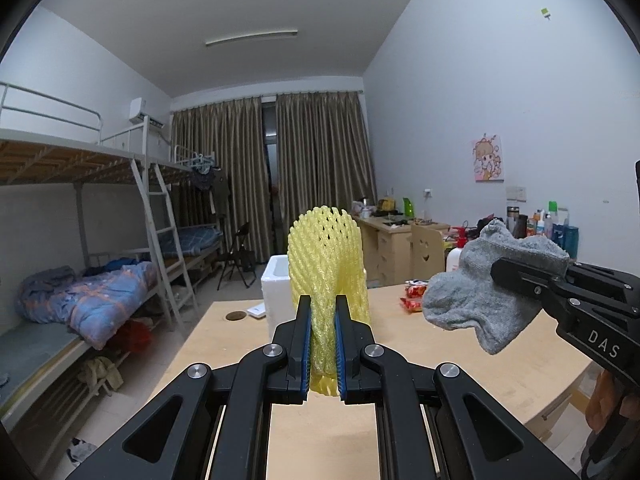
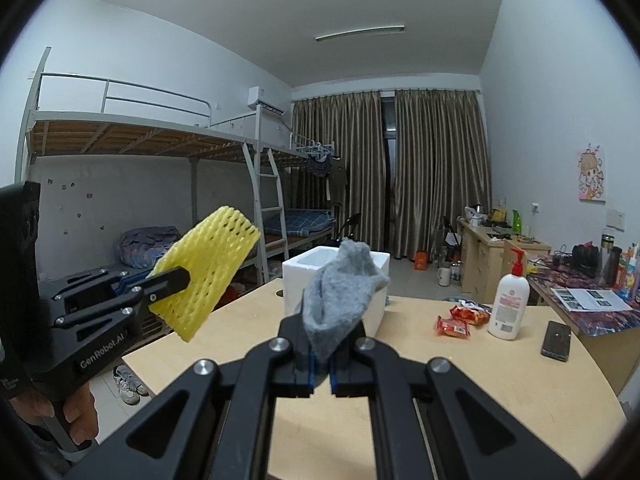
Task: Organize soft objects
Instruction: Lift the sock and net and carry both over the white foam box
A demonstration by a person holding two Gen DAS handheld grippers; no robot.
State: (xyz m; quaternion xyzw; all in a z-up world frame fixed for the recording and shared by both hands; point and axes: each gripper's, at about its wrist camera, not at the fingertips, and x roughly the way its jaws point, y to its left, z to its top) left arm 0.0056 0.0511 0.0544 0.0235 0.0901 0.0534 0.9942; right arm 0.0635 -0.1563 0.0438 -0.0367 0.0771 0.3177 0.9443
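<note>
Carry step: left gripper (image 1: 323, 336) pinches yellow foam net (image 1: 326, 256), right gripper (image 2: 323, 354) pinches grey sock (image 2: 340, 284), both held above table (image 2: 440, 368); next likely: drop each into white foam box (image 2: 298, 276)

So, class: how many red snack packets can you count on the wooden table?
2. One red snack packet lies nearer the white foam box; the other packet lies just behind it, beside the lotion bottle. Others could be hidden behind the box or the held items.
</note>
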